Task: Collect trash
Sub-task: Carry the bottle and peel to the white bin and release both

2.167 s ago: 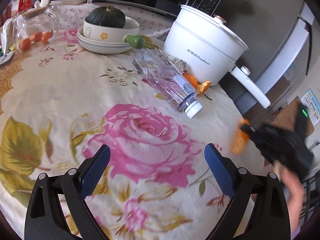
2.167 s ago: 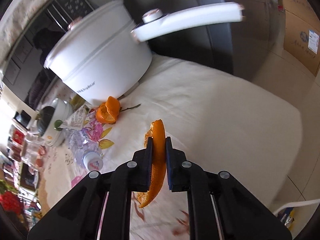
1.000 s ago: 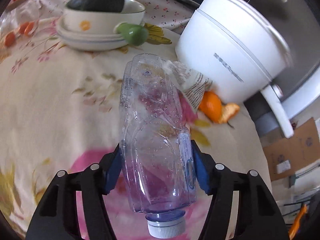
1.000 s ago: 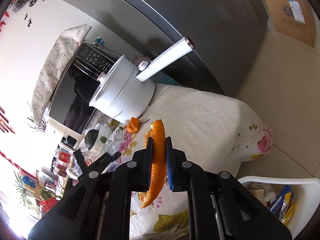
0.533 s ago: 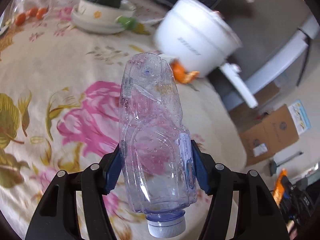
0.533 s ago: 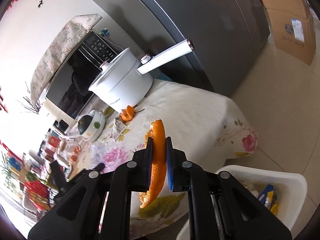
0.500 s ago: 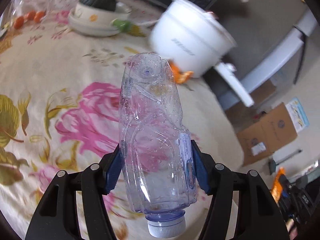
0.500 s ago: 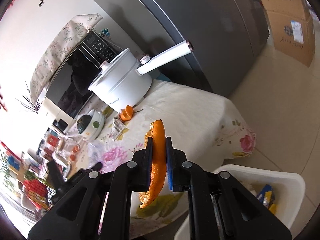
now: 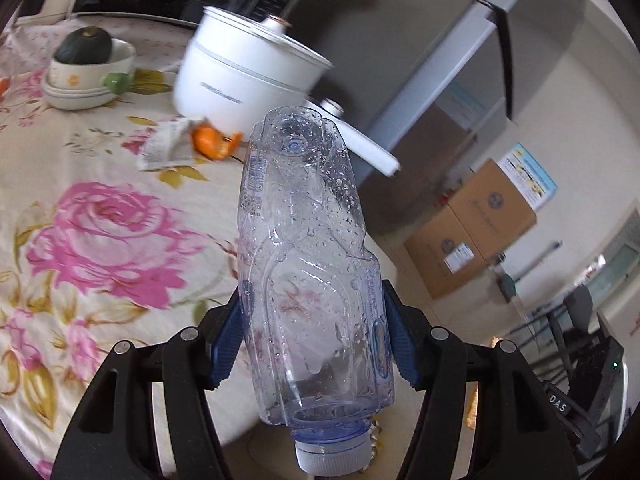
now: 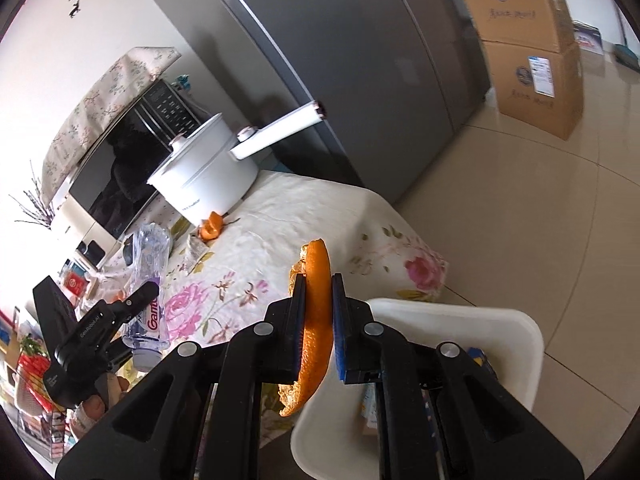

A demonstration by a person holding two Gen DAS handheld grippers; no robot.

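The flowered tabletop fills the left of both views, with the white trash bin on the floor just off its near right corner. The step in hand looks like carrying two pieces to that bin. The left gripper has its fingers clamped on a crushed plastic bottle, cap toward the camera. The right gripper pinches an orange peel nearly closed, over the bin's rim. Next, each should release over the bin; more peel and a wrapper wait by the white pot

I see a cream tablecloth with pink roses, a clear bluish plastic bottle, and orange peel.
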